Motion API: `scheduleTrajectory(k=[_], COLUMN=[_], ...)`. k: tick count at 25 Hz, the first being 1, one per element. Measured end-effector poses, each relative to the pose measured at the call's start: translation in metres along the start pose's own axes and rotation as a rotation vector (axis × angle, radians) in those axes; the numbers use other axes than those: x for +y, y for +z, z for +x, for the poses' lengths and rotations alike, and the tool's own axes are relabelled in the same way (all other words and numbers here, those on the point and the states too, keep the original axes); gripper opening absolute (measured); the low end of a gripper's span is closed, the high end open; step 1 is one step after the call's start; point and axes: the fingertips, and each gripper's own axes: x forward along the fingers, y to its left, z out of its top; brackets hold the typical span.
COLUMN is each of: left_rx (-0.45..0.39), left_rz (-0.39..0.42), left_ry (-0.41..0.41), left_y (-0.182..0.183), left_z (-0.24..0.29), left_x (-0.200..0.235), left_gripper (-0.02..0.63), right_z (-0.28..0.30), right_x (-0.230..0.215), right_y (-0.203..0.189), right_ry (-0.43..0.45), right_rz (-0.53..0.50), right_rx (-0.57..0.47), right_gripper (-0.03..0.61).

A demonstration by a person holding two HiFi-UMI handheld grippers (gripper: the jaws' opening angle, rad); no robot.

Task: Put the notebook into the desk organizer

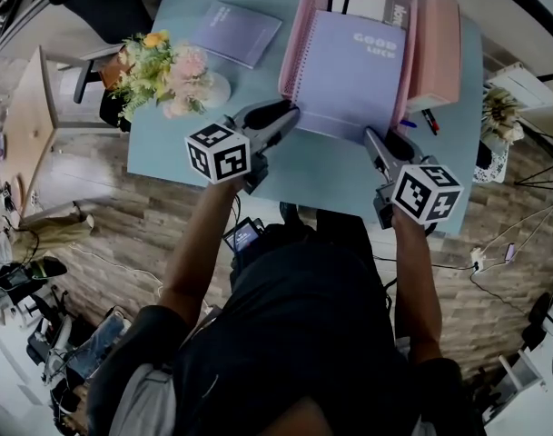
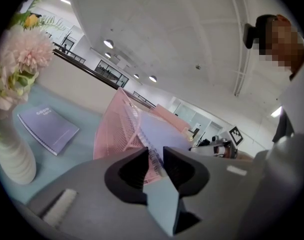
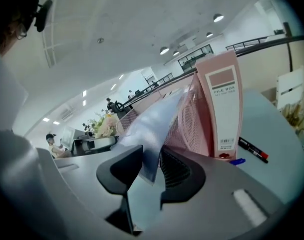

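Observation:
A lavender spiral notebook [image 1: 349, 71] printed "GOOD LUCK" lies tilted in the open pink mesh desk organizer [image 1: 292, 57] at the table's far side. My left gripper [image 1: 290, 112] is shut on the near left corner, and in the left gripper view its jaws [image 2: 154, 161] close on the spiral edge of the notebook [image 2: 159, 131]. On the near right corner my right gripper [image 1: 371, 137] is shut. In the right gripper view the notebook [image 3: 154, 124] runs between those jaws [image 3: 152, 166], with the organizer [image 3: 191, 119] mesh right behind.
A second purple notebook [image 1: 237, 33] lies flat at the table's far left. A white vase of flowers [image 1: 167, 66] stands left of my left gripper. A pink file box [image 1: 435, 53] stands against the organizer's right side, with pens [image 1: 426, 121] before it.

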Motion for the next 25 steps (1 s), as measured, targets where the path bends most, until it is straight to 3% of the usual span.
scheduleTrajectory(k=[5,10,12,16,20,25], left_rx=[-0.011,-0.039,-0.021,-0.004,0.027,-0.058], left_rz=[-0.018,-0.133,-0.138,-0.085,0.041,0.151], left_ry=[-0.019,-0.125,-0.140,-0.078,0.000,0.003], left_y=[-0.005,-0.005,-0.008,-0.009,-0.010,0.005], left_z=[-0.001,0.005,0.011,0.014,0.008,-0.011], left_x=[0.002,-0.003,-0.006,-0.006,-0.013,-0.034], left_gripper=[0.163,0.193,0.192,0.170,0.172,0.173], right_z=[0.001,0.001,0.001,-0.001,-0.009,-0.022], right_x=[-0.004,-0.004,-0.004,0.001,0.011,0.030], right_y=[-0.006,-0.009,-0.009,-0.007,-0.003,0.005], right_ry=[-0.014,-0.003,0.002,-0.008,-0.036,-0.040], right_rz=[0.027,0.057,0.066,0.043,-0.029,-0.101], right_rx=[0.012,0.022,0.024,0.016,0.007,-0.052], right_gripper=[0.104,0.100,0.098,0.094,0.086,0.087])
